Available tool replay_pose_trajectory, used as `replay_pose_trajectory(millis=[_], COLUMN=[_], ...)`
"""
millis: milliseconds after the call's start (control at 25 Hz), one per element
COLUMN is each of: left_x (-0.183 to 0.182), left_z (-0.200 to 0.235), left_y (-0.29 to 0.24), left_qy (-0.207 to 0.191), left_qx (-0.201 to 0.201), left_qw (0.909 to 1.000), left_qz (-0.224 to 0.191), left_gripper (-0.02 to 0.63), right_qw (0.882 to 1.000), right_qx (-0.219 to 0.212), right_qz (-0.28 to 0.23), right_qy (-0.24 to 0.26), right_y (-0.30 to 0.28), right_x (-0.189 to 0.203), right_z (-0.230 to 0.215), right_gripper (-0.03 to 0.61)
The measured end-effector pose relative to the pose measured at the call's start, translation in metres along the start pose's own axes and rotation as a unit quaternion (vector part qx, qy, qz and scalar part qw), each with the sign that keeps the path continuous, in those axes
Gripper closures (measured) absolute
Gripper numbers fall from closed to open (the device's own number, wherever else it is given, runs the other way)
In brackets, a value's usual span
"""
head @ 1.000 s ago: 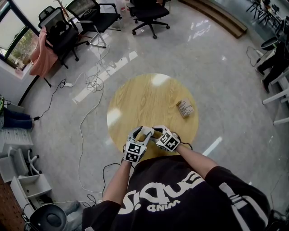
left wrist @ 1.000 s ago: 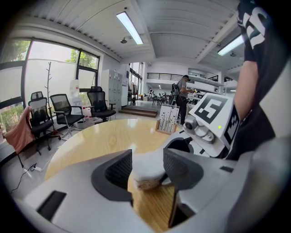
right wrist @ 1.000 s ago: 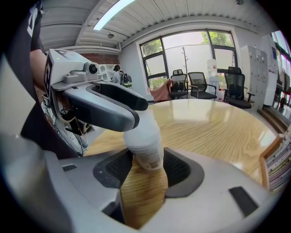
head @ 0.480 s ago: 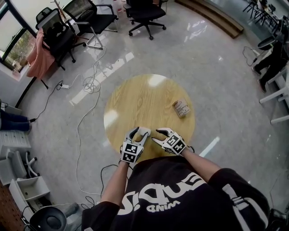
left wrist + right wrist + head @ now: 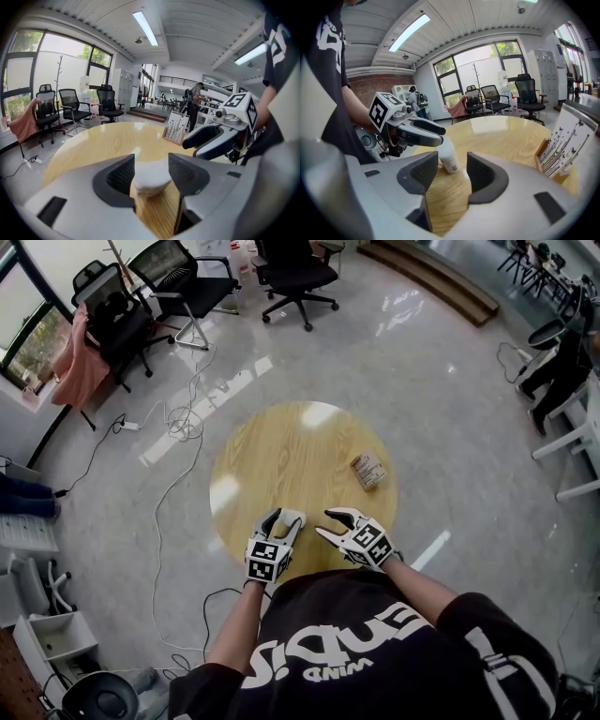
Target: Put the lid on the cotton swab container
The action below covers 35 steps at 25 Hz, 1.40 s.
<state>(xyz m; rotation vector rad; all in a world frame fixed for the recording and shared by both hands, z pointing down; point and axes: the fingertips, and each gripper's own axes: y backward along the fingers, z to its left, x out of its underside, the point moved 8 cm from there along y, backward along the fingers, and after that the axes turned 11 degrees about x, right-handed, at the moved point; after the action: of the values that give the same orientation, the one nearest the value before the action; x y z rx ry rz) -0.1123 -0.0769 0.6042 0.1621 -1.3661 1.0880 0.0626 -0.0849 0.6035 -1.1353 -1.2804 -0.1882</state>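
Note:
The cotton swab container (image 5: 151,177) is a small white tub with a printed label. It stands on the round wooden table (image 5: 281,446) near its front edge. My left gripper (image 5: 284,518) is shut on the container (image 5: 292,518), one pad against each side. In the right gripper view the container (image 5: 449,158) leans slightly under the left gripper's fingers (image 5: 423,135), which hide its top. I cannot make out a separate lid. My right gripper (image 5: 325,522) hovers just right of the container. Its jaws are closing with nothing between them.
A small cardboard box (image 5: 368,471) with printed cards stands at the table's right side, also seen as the box (image 5: 176,127) beyond the left jaws. Office chairs (image 5: 281,268) and floor cables (image 5: 183,418) lie beyond the table.
My right gripper has drawn back to the right, away from the container, where it was pressed close to the left gripper. The left gripper still holds the container.

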Motion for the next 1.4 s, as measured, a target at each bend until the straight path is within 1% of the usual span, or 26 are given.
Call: replay_pose_trajectory(millis=[200, 360, 520, 640, 720, 840, 960, 1120, 1240, 1400], left_x=[-0.024, -0.05, -0.075, -0.089, -0.095, -0.096, -0.092, -0.085, -0.081, -0.071], left_z=[-0.005, -0.012, -0.02, -0.026, -0.031, -0.038, -0.041, -0.046, -0.046, -0.046], left_y=[0.018, 0.04, 0.066, 0.084, 0.094, 0.105, 0.119, 0.133, 0.143, 0.153], left_qy=[0.01, -0.002, -0.018, -0.022, -0.032, -0.043, -0.025, -0.003, 0.003, 0.016], left_qx=[-0.016, -0.026, -0.036, -0.041, -0.049, -0.062, -0.079, -0.098, -0.117, -0.137], left_qw=[0.9986, 0.9957, 0.9921, 0.9893, 0.9882, 0.9874, 0.9855, 0.9819, 0.9781, 0.9709], left_qz=[-0.049, -0.088, -0.119, -0.138, -0.142, -0.139, -0.148, -0.162, -0.172, -0.195], left_gripper=[0.4, 0.4, 0.4, 0.403, 0.413, 0.444, 0.519, 0.584, 0.601, 0.601], right_qw=[0.999, 0.996, 0.989, 0.983, 0.98, 0.976, 0.973, 0.971, 0.97, 0.967], right_qx=[0.007, 0.018, 0.049, 0.067, 0.076, 0.09, 0.109, 0.123, 0.132, 0.153], right_qz=[-0.038, -0.074, -0.123, -0.158, -0.172, -0.186, -0.191, -0.19, -0.195, -0.199], right_qy=[-0.018, -0.04, -0.068, -0.067, -0.063, -0.067, -0.069, -0.073, -0.063, -0.055], right_y=[0.02, 0.041, 0.069, 0.094, 0.11, 0.131, 0.145, 0.159, 0.162, 0.159], right_x=[-0.022, -0.045, -0.075, -0.096, -0.106, -0.113, -0.111, -0.103, -0.1, -0.096], right_z=[-0.005, -0.008, -0.017, -0.024, -0.028, -0.032, -0.033, -0.035, -0.035, -0.036], right_gripper=[0.397, 0.414, 0.435, 0.449, 0.46, 0.477, 0.501, 0.535, 0.558, 0.569])
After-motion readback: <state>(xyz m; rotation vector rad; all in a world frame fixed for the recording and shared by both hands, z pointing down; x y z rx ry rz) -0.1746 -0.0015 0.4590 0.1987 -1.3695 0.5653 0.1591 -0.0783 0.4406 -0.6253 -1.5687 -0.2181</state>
